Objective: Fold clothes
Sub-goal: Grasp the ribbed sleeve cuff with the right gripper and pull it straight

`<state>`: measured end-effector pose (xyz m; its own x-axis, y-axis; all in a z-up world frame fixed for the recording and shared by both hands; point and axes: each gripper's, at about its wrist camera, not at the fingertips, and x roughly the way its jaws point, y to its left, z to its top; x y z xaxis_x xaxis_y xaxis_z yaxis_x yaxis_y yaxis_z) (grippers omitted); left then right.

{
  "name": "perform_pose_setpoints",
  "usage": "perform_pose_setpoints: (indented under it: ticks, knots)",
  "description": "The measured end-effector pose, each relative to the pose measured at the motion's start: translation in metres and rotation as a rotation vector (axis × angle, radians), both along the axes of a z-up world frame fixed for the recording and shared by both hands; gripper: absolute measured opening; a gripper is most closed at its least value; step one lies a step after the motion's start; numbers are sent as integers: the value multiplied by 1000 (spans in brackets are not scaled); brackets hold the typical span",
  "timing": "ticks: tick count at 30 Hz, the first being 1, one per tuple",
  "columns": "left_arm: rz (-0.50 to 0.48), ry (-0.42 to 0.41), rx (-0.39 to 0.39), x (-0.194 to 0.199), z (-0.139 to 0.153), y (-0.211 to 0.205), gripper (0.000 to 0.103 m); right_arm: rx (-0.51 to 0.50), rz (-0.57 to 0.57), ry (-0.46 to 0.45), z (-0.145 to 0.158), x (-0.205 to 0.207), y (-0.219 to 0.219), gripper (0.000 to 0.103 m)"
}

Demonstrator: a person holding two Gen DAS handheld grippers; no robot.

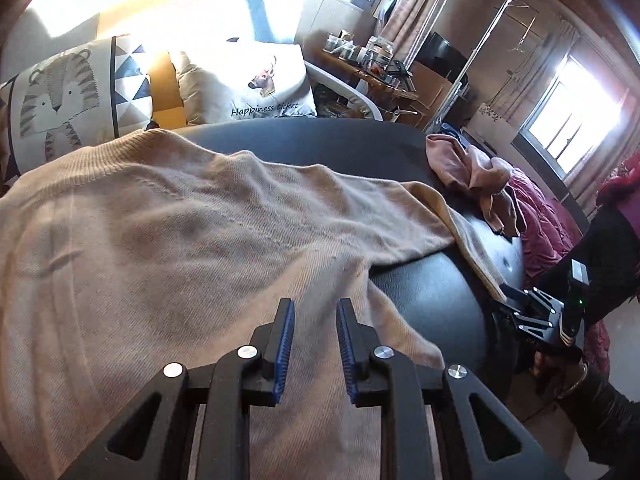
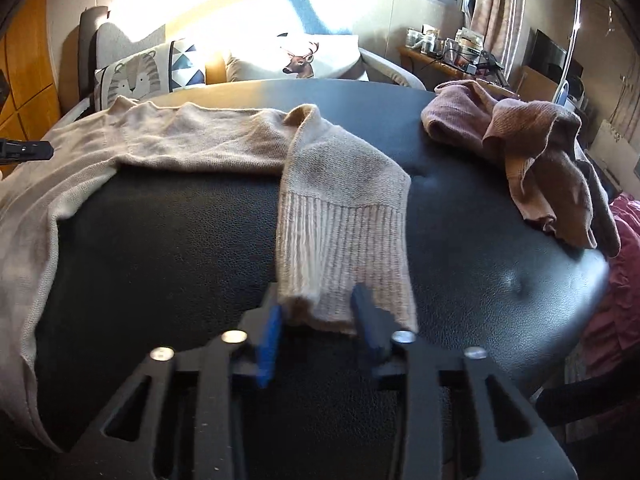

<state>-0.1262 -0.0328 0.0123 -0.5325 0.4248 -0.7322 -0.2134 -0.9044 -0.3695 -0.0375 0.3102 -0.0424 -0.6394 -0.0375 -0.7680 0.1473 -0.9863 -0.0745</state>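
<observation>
A beige knit sweater (image 1: 160, 240) lies spread over a black padded table (image 1: 424, 292). My left gripper (image 1: 315, 308) hovers over its body with a narrow gap between the blue pads and nothing in them. One sleeve (image 2: 344, 184) runs across the table toward my right gripper (image 2: 318, 304), whose blurred pads sit against either side of the bunched ribbed cuff (image 2: 344, 240). In the left wrist view, the right gripper (image 1: 504, 304) shows at the sleeve's end, held by a hand. The sweater body (image 2: 180, 144) lies at the far left in the right wrist view.
A crumpled pile of pink-brown clothes (image 2: 520, 140) sits on the table's far right corner. A maroon quilted cloth (image 1: 540, 220) hangs off the right side. Tiger (image 1: 60, 96) and deer (image 2: 300, 60) cushions rest on a sofa behind. A cluttered side table (image 2: 440, 46) stands at the back right.
</observation>
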Motion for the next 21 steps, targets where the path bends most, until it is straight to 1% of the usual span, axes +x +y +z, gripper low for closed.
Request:
perform_pose_setpoints:
  ticks: [1, 3, 5, 8, 11, 13, 15, 17, 19, 21]
  knots:
    - [11, -10, 10, -7, -4, 1, 21, -3, -14, -15, 1, -3, 1, 12]
    - [31, -40, 34, -21, -13, 5, 21, -62, -38, -39, 6, -10, 12, 11]
    - [40, -53, 35, -32, -19, 9, 21, -134, -61, -36, 19, -14, 23, 11]
    - [35, -53, 24, -45, -22, 13, 21, -264, -79, 20, 56, -16, 42, 10]
    - [30, -41, -4, -62, -22, 16, 21, -345, -128, 101, 98, -20, 68, 10]
    - [39, -34, -17, -76, -23, 14, 21, -362, -191, 140, 119, -28, 89, 10]
    - [47, -28, -22, -88, -24, 13, 21, -367, -265, 156, 128, -42, 112, 10]
    - [50, -24, -29, -101, -25, 11, 21, -315, -346, 155, 130, -56, 131, 10]
    - [54, -24, -40, -112, -29, 10, 21, -290, -422, 105, 118, -72, 148, 10]
    - [64, -36, -52, -121, -35, 7, 21, -228, -498, 46, 95, -86, 163, 10]
